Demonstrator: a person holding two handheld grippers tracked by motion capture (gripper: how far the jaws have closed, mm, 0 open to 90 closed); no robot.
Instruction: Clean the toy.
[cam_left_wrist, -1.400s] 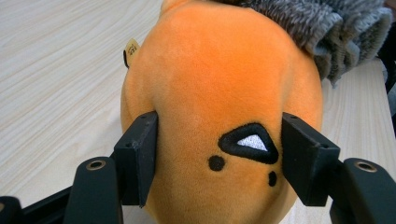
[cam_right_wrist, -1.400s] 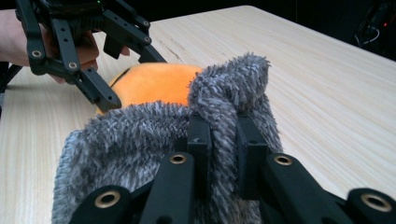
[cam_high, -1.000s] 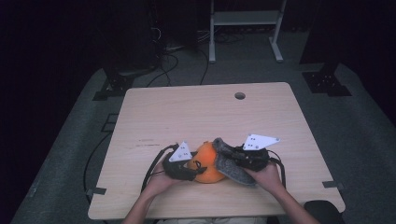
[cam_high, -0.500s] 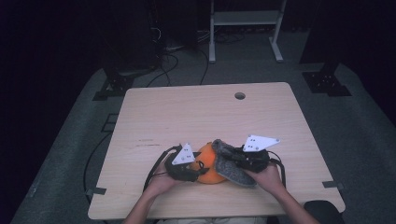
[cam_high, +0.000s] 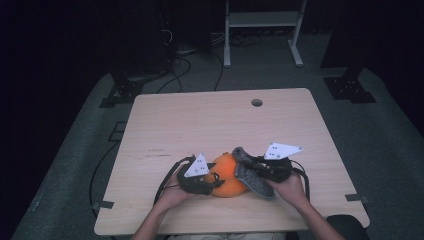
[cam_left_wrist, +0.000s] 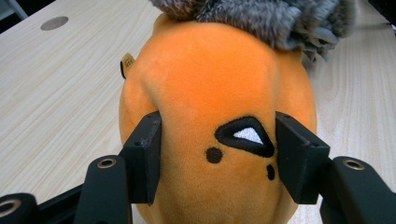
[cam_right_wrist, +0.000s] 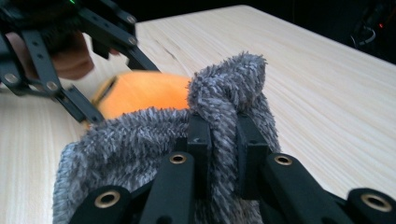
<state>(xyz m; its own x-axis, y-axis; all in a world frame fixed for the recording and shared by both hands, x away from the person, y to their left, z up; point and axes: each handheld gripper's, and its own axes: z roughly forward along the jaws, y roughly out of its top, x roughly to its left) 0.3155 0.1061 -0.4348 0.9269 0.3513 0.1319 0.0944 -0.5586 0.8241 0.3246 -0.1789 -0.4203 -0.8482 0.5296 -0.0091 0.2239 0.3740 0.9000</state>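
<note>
Pale wood worktop (cam_high: 210, 120), near edge: we log 1 orange plush (cam_left_wrist: 210, 93), left gripper (cam_left_wrist: 217, 154) clamping its sides; right gripper (cam_right_wrist: 219, 140) pinches grey fuzzy fabric (cam_right_wrist: 140, 135) draped over its right.

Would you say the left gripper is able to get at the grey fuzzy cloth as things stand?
Probably not: the left gripper is shut on the orange plush toy, and the right gripper already pinches the grey fuzzy cloth.

Plush toy (cam_high: 229, 175) on table (cam_high: 210, 120), near front edge; left gripper (cam_high: 202, 181) at its left; right gripper (cam_high: 250, 165) at its right.
</note>
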